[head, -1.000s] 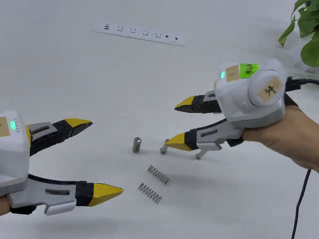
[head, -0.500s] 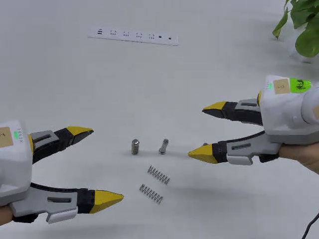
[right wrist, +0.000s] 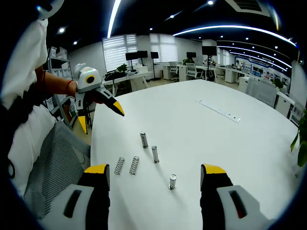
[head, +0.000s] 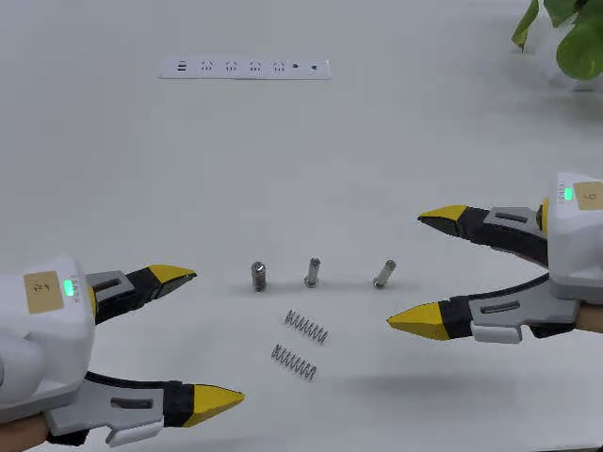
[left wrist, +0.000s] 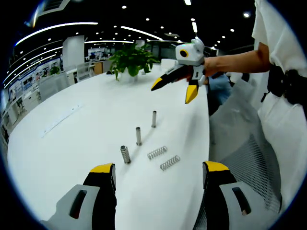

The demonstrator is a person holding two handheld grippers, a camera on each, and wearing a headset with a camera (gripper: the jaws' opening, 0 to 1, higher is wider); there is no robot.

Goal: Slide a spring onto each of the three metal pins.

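We count three pins: the left pin (head: 259,276), middle pin (head: 313,272) and right pin (head: 384,273). There are three springs, one on the left pin and two loose, the upper spring (head: 306,327) and lower spring (head: 293,363). We also count two grippers, the left gripper (head: 218,336) and right gripper (head: 405,270), one power strip (head: 245,68) and one plant (head: 565,38).

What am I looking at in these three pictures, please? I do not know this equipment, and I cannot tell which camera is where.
There is no robot here. A person holds two hand tools, a left gripper and a right gripper, each with two yellow-tipped jaws. The wide picture comes from a camera on the person's head. The two round pictures come from a camera on each gripper, looking along its jaws. On the white table stand three metal pins. The leftmost pin already wears a spring, and two loose springs lie nearby. Both grippers are open and hold nothing.
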